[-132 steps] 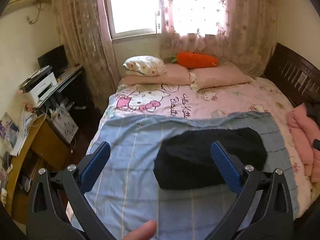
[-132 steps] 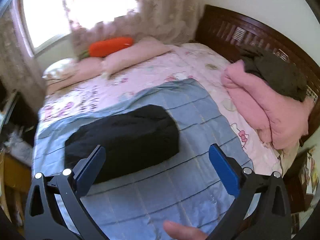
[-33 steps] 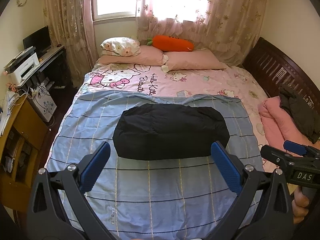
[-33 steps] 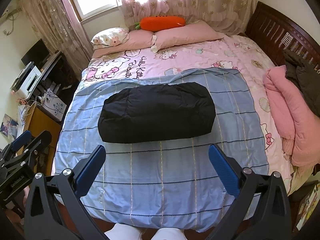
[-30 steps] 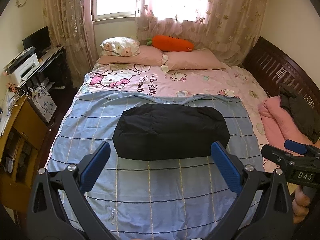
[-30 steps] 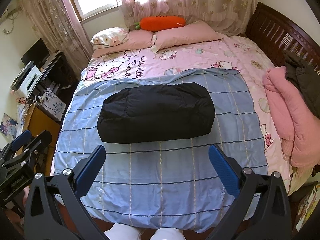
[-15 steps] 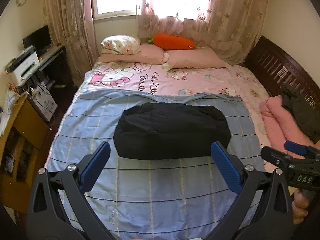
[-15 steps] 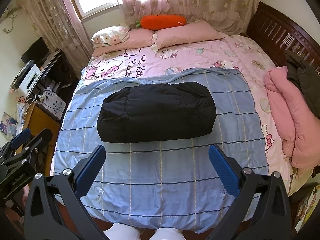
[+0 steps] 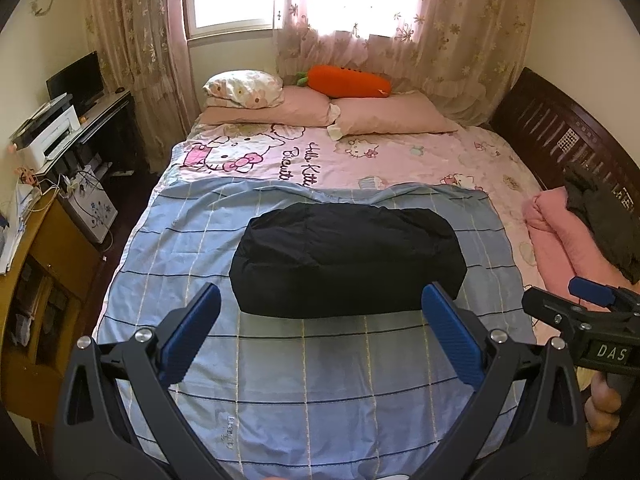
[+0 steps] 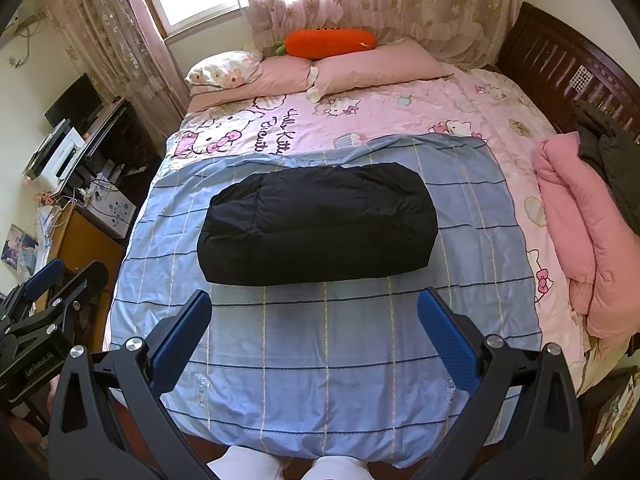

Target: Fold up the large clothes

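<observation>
Item: one puffy black padded garment (image 9: pixel 348 260), apparently folded into a compact block, lying centred on the blue checked cotton blanket (image 9: pixel 320 380), while I hold my left gripper (image 9: pixel 320 336) and right gripper (image 10: pixel 314 334) back, both spread wide and empty, since nothing needs gripping.

Dark garment (image 9: pixel 604 220) at R edge is cut off, kind unclear; sheet (image 10: pixel 320 360) front hem drops out of sight; desk (image 9: pixel 24 264) clutter too small to ID; print on sheet illegible.

Matt black puffy garment (image 10: pixel 316 224) on smooth checked cotton sheet (image 10: pixel 320 360); dark glossy wooden headboard (image 10: pixel 560 60)
</observation>
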`<state>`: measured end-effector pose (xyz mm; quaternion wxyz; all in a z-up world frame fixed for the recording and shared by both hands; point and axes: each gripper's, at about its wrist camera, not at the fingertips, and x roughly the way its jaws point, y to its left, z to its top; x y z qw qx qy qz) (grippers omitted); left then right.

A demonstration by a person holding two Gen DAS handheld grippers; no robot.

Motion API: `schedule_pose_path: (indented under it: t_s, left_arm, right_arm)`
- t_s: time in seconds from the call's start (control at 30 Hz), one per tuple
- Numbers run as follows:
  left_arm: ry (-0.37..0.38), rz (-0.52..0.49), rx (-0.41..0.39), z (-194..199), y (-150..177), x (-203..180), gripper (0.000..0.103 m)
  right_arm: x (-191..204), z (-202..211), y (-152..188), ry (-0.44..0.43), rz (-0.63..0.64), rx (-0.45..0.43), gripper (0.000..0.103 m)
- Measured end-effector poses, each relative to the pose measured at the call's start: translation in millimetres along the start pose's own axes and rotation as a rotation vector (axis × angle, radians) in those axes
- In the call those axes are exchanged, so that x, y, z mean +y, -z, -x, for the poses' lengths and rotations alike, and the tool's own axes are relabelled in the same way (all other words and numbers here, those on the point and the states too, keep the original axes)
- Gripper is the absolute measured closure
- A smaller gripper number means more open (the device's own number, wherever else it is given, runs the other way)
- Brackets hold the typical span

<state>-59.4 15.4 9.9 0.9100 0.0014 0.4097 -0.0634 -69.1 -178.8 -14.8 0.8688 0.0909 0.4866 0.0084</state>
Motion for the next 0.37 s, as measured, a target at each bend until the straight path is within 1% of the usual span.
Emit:
schedule_pose_path:
  t_s: [0.37]
  left_arm:
    - [0.0, 0.01, 0.025, -4.7, 0.4, 2.7, 0.002]
  right_arm:
    - [-2.1, -4.4, -0.4, -0.005, -0.007, 0.013, 0.001]
